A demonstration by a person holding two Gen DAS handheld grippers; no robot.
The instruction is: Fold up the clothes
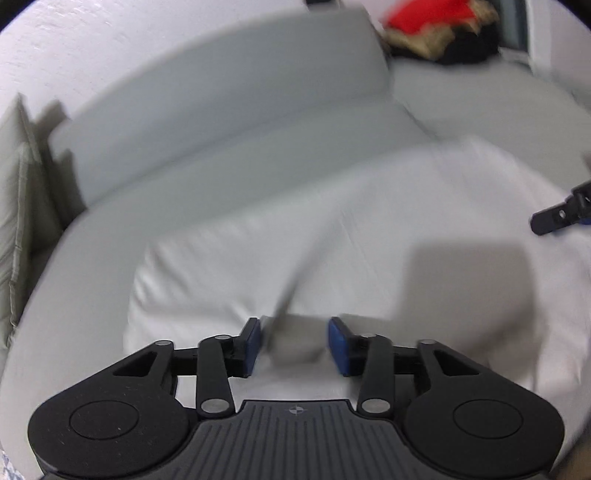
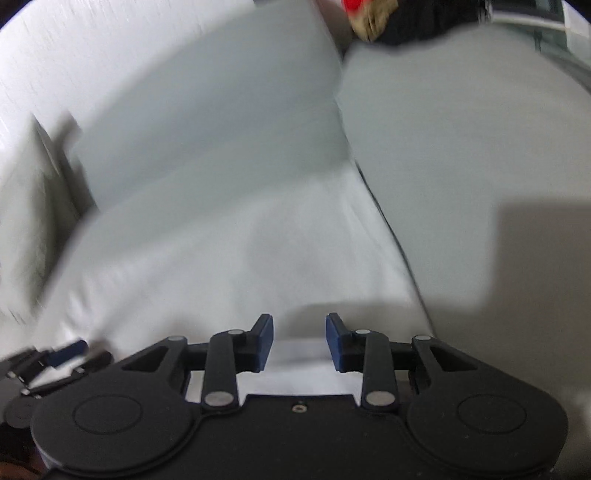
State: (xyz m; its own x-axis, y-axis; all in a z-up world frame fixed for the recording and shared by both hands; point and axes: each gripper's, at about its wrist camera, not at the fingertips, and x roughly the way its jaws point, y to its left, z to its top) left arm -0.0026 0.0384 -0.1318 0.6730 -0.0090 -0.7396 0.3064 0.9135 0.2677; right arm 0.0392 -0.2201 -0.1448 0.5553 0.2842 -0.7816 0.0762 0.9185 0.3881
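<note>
Soft grey sofa (image 1: pixel 229 122) bears smooth white cloth (image 1: pixel 332 240); both grippers (image 1: pixel 293 345) (image 2: pixel 300 341) spread, empty.

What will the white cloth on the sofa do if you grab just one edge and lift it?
The white cloth will probably droop, not stay flat: it lies in soft creases on the sofa. It looks thin, so likely light. It may slide a bit on the smooth cushion.

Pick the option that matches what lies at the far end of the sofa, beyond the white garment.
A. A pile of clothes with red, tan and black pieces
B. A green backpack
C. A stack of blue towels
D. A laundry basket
A: the left wrist view shows a heap of red, tan and black clothes at the far end of the sofa, past the white garment.
</note>
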